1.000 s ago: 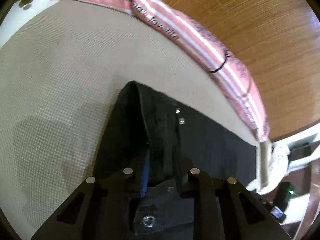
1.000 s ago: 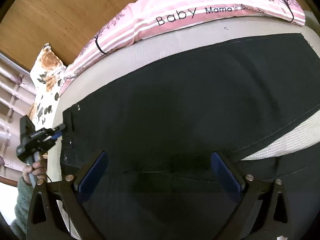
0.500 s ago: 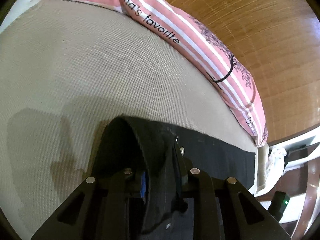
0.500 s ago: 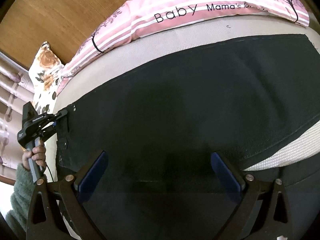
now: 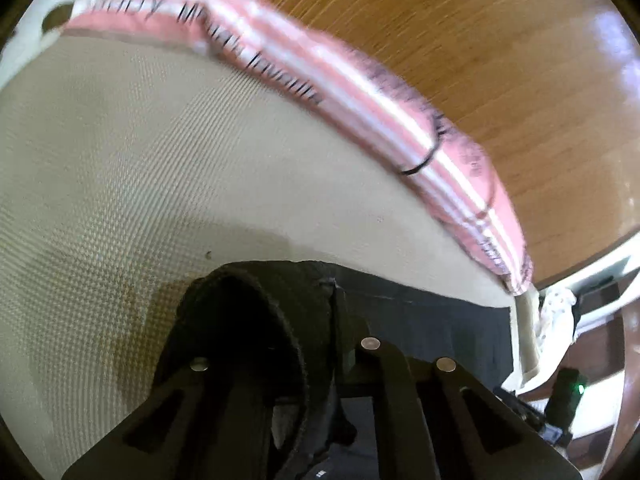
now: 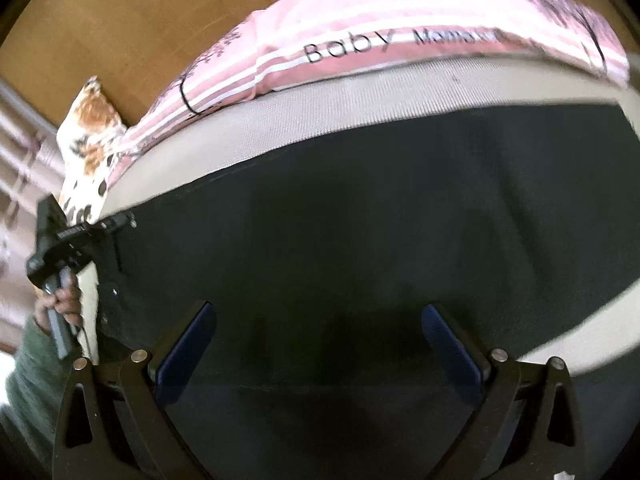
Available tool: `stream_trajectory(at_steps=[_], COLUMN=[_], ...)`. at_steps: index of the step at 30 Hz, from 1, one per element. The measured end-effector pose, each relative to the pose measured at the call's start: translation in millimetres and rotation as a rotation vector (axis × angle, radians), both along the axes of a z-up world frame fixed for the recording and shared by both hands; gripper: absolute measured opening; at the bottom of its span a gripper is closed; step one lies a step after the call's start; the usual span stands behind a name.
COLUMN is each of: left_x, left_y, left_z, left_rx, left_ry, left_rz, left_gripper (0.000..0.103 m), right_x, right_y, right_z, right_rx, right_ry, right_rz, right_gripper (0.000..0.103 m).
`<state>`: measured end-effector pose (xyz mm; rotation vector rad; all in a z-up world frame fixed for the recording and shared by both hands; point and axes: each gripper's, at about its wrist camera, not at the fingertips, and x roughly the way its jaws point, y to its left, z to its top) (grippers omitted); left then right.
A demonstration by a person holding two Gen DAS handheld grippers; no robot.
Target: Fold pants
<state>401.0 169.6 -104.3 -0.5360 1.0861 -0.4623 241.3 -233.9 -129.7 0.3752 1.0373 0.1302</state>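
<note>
Pants (image 6: pixel 380 240) hem w/ left fingers (image 5: pixel 280 360)

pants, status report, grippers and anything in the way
Left gripper shut on pants corner. Right gripper open above them. Pants flat on mattress; pink pillow behind, clear.

black pants (image 6: pixel 360 232) spread flat on beige mattress, one corner lifted

In the right wrist view, the pink striped pillow (image 6: pixel 400 20) along the top of the frame carries black lettering on its lower band: "Baby" reads clearly at upper centre, and the next word begins "Mam" before blurring out. In the left wrist view, the same pillow's (image 5: pixel 360 92) lettering at upper centre is smeared into illegible black dashes.
</note>
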Motion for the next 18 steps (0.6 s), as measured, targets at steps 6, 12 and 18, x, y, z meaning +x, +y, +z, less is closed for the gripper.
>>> stream_trajectory(at_steps=[6, 12, 18], left_x=[-31.7, -51.9, -58.0], left_y=[-0.5, -4.3, -8.1], left_z=[39.6, 65.1, 76.2], left_rx=[-0.099, -0.149, -0.141], left_ry=[-0.161, -0.275, -0.314], left_rz=[-0.04, -0.07, -0.102], left_gripper=[0.007, 0.007, 0.007], right_x=[36.5, 100.3, 155.4], right_y=[-14.2, -19.5, -8.2], right_z=[17.9, 33.1, 29.5], right_rx=[-0.037, -0.07, -0.066], right_ry=[-0.061, -0.093, -0.041], right_rz=[0.217, 0.476, 0.717], right_gripper=[0.103, 0.093, 0.086])
